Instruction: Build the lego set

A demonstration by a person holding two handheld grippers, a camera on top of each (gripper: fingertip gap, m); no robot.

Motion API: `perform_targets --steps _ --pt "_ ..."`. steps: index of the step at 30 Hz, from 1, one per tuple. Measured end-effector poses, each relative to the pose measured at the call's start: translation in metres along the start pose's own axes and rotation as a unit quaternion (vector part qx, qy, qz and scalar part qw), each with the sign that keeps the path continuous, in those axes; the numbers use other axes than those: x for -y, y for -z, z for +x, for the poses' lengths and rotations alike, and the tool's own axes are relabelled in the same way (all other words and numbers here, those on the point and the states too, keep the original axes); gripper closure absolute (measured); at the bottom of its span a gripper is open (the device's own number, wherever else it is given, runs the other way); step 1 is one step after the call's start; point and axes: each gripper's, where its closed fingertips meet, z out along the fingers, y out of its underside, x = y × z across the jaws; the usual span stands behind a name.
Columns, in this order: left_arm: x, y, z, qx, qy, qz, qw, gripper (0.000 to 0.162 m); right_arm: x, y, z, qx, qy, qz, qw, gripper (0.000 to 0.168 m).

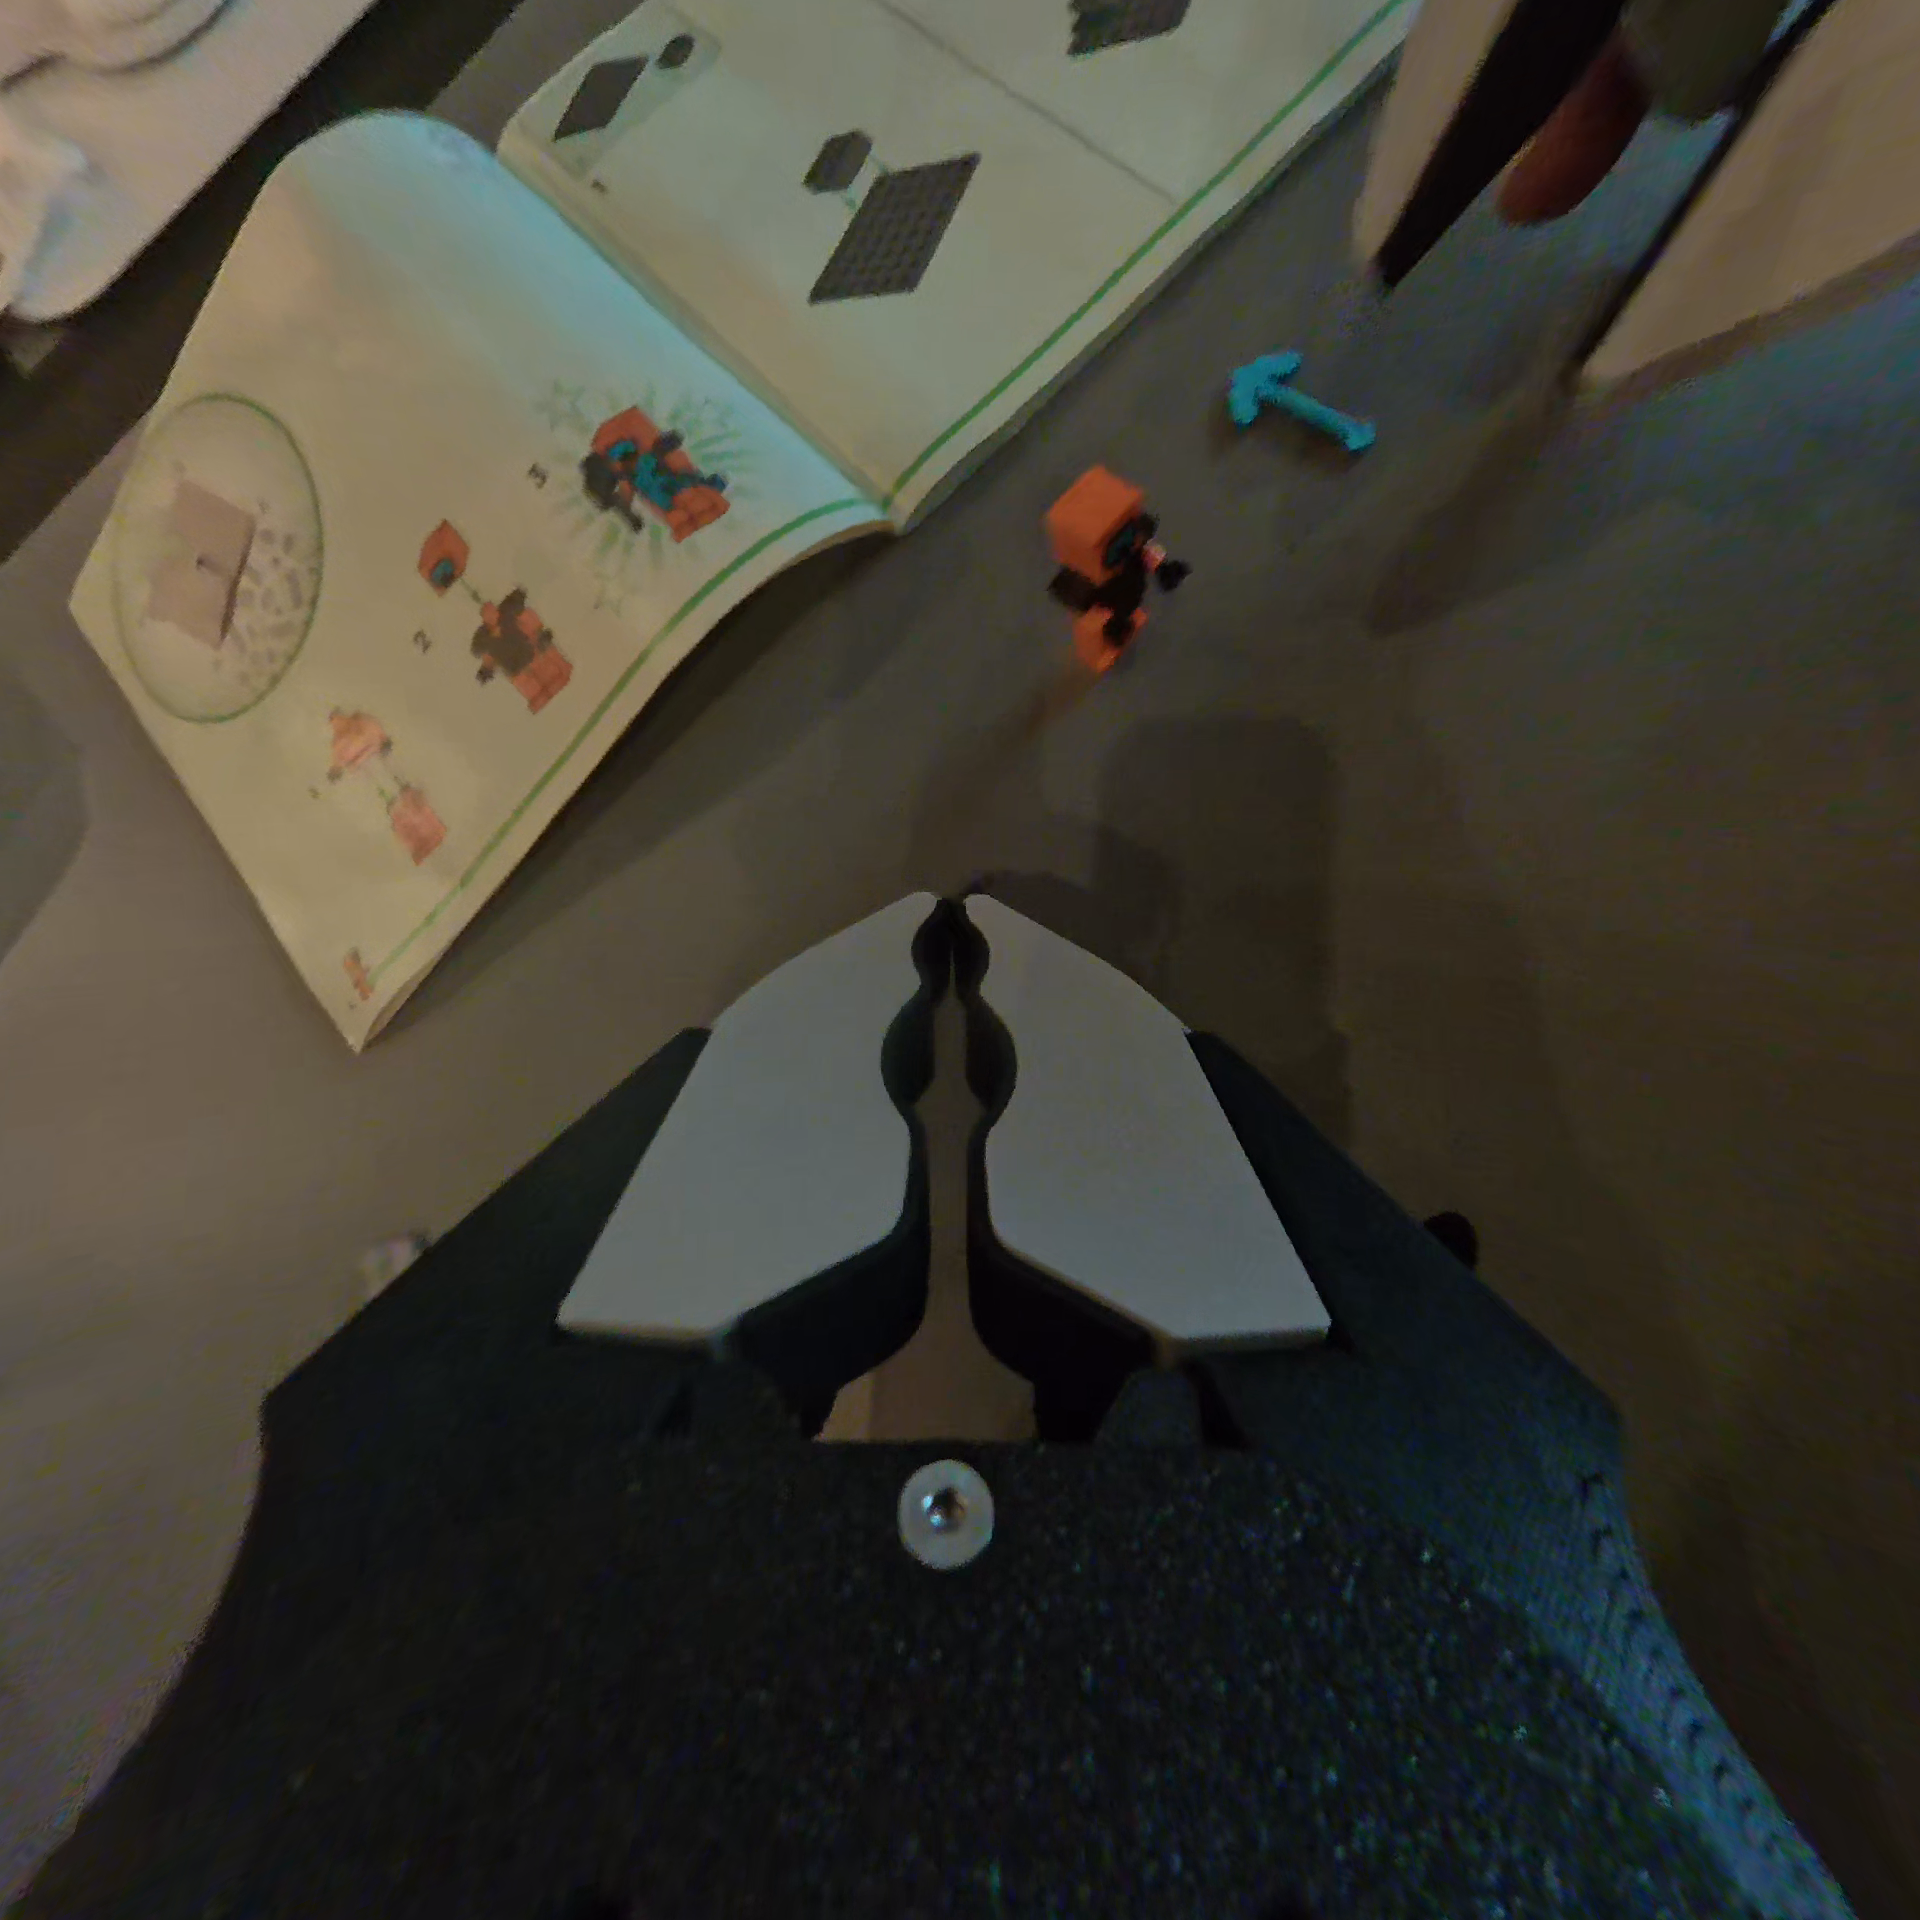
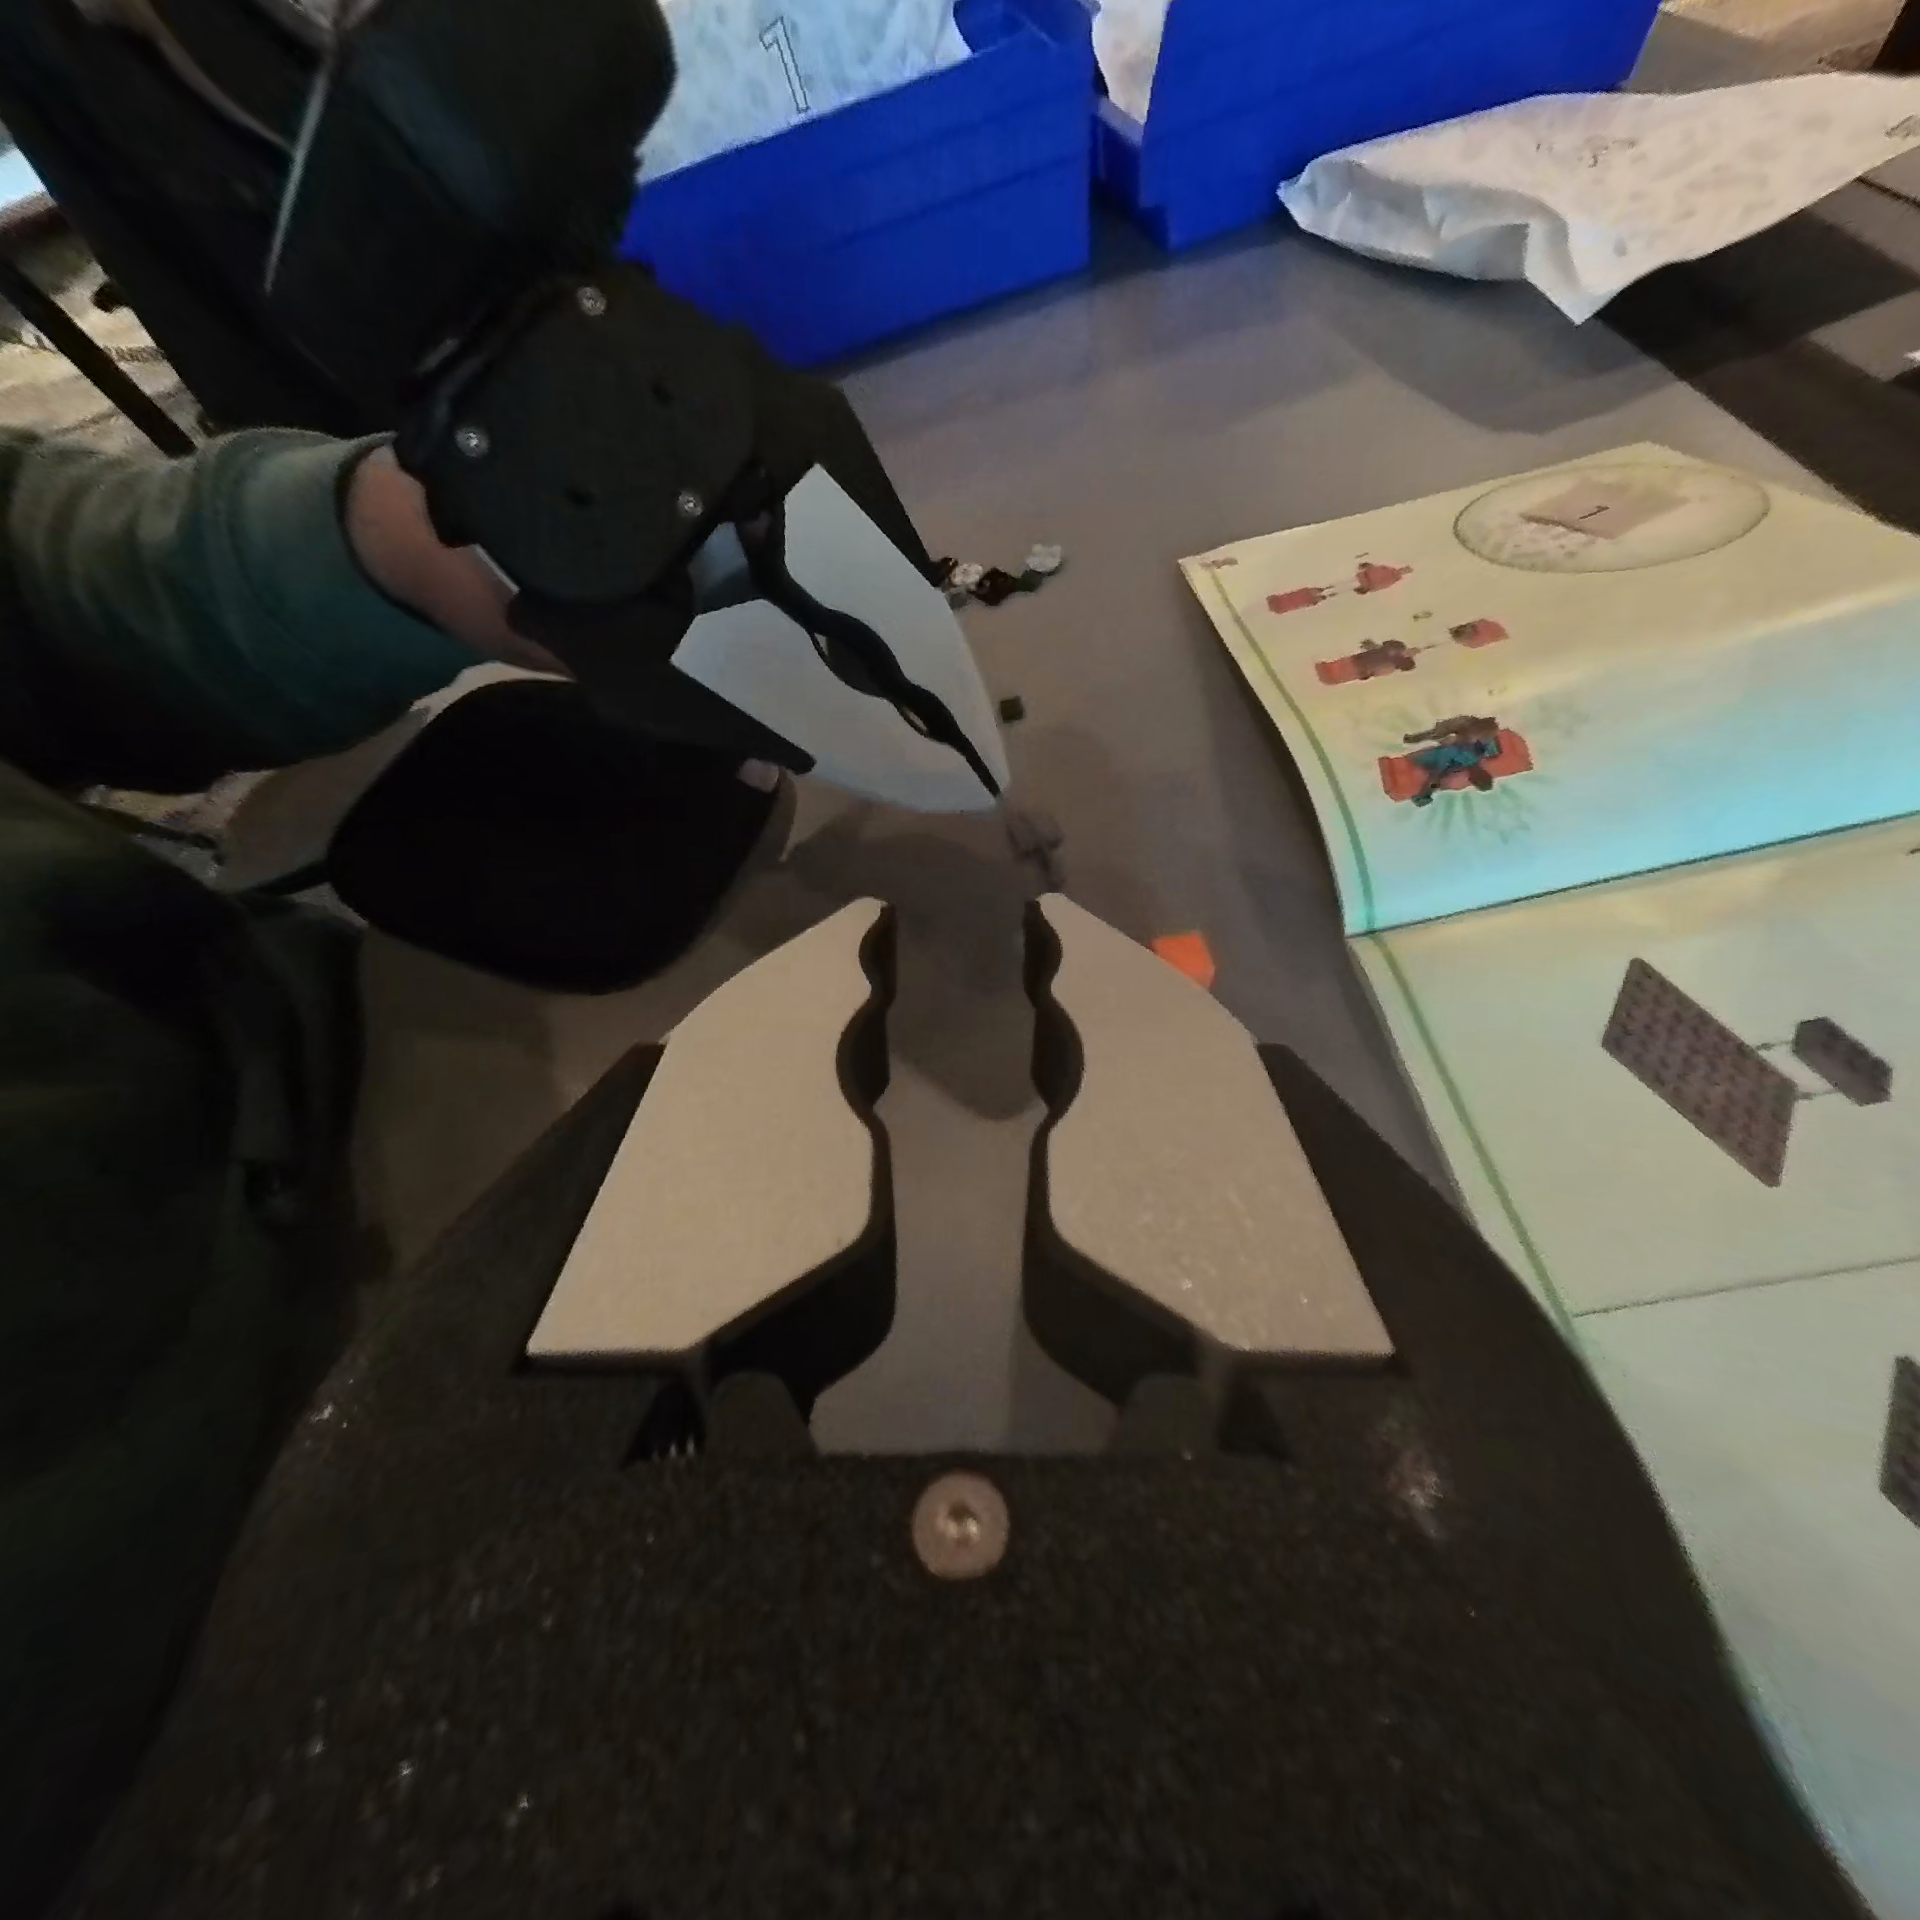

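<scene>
My left gripper [image 1: 951,906] is shut, its tips low over the grey table [image 1: 1455,935]. It also shows in the right wrist view [image 2: 995,792], held by a gloved hand, with its tips just above a small grey piece [image 2: 1036,840]; I cannot tell if they touch it. My right gripper [image 2: 956,912] is open and empty, just short of that piece. An orange piece [image 2: 1184,951] peeks out behind its right finger. An orange-and-black figure [image 1: 1107,566] and a blue pickaxe [image 1: 1299,405] lie ahead of the left gripper.
The open instruction booklet [image 1: 468,468] lies left of the figure and also shows in the right wrist view [image 2: 1662,831]. Two blue bins [image 2: 883,208] and a white paper bag [image 2: 1558,197] stand at the back. Small loose pieces [image 2: 997,577] lie beyond the left gripper. Left tips to right tips: about 10 cm. My right tips are roughly 11 cm from the blue pickaxe [image 1: 1299,405].
</scene>
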Motion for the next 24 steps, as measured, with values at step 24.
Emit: perform_targets --steps 24 --pt "-0.025 -0.027 -0.004 -0.203 -0.100 -0.080 0.971 0.146 -0.033 0.024 0.011 -0.009 -0.061 0.023 0.998 0.145"
